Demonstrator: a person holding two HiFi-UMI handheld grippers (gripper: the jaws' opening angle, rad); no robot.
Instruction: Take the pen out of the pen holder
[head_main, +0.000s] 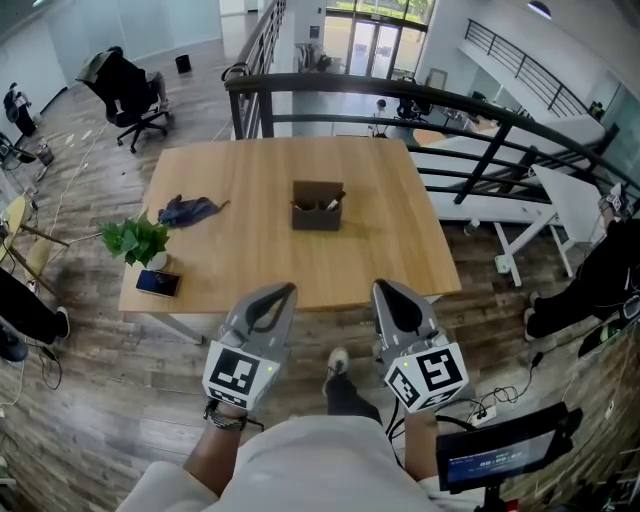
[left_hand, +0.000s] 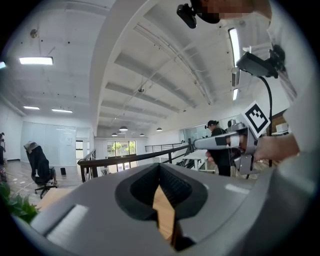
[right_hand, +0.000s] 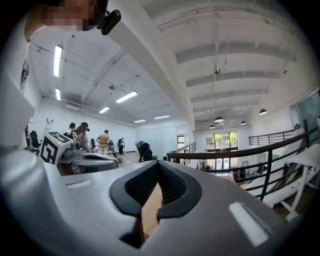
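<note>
A brown box-shaped pen holder (head_main: 317, 207) stands near the middle of the wooden table (head_main: 250, 265), and a dark pen (head_main: 334, 202) leans out of its right side. Both grippers hover close to the person's body, short of the table's near edge and well apart from the holder. My left gripper (head_main: 286, 290) is shut with nothing in it; in the left gripper view its tips (left_hand: 159, 167) meet. My right gripper (head_main: 384, 287) is shut and empty too, tips (right_hand: 159, 165) touching. Neither gripper view shows the holder, only a sliver of table wood.
On the table's left part lie a blue cloth (head_main: 188, 210), a small potted plant (head_main: 136, 240) and a phone (head_main: 158, 283). A black railing (head_main: 420, 95) runs behind the table. An office chair (head_main: 128, 88) stands far left. A screen (head_main: 508, 456) is at the lower right.
</note>
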